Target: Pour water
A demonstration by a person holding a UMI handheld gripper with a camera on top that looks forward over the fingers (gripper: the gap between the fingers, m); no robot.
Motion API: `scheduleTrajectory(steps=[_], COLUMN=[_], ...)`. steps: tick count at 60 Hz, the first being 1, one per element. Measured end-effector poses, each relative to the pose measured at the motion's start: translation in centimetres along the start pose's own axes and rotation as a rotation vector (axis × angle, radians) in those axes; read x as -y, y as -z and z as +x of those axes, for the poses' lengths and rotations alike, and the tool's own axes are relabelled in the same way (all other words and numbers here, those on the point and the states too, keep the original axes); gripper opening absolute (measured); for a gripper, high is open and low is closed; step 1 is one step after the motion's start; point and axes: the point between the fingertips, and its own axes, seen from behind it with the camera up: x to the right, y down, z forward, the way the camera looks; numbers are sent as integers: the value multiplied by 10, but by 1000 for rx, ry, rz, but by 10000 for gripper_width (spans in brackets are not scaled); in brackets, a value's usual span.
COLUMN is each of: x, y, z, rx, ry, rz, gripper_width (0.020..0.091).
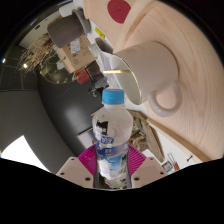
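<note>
Gripper (111,170) closed on bottle (110,135), both pink pads pressing its sides. Bottle upright along the fingers, blue cap (114,97) on, just below and near the rim of tilted-looking white mug (150,70). Mug opening beyond the cap.

Pale wooden tabletop (190,45) on the right, tilted in view. Dark grey floor (45,120) on the left. Far off, cluttered furniture (75,45), too blurred to identify.
</note>
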Motion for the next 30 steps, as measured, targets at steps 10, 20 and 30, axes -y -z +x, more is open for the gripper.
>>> scheduleTrajectory(steps=[10,20,30], x=[-16,-24,-4], y=[1,10,31], z=[-11,-66,-148], rx=[-52,-72,-55], ry=[215,740,1254], rz=[-25,5,120], gripper_width=[366,368,371])
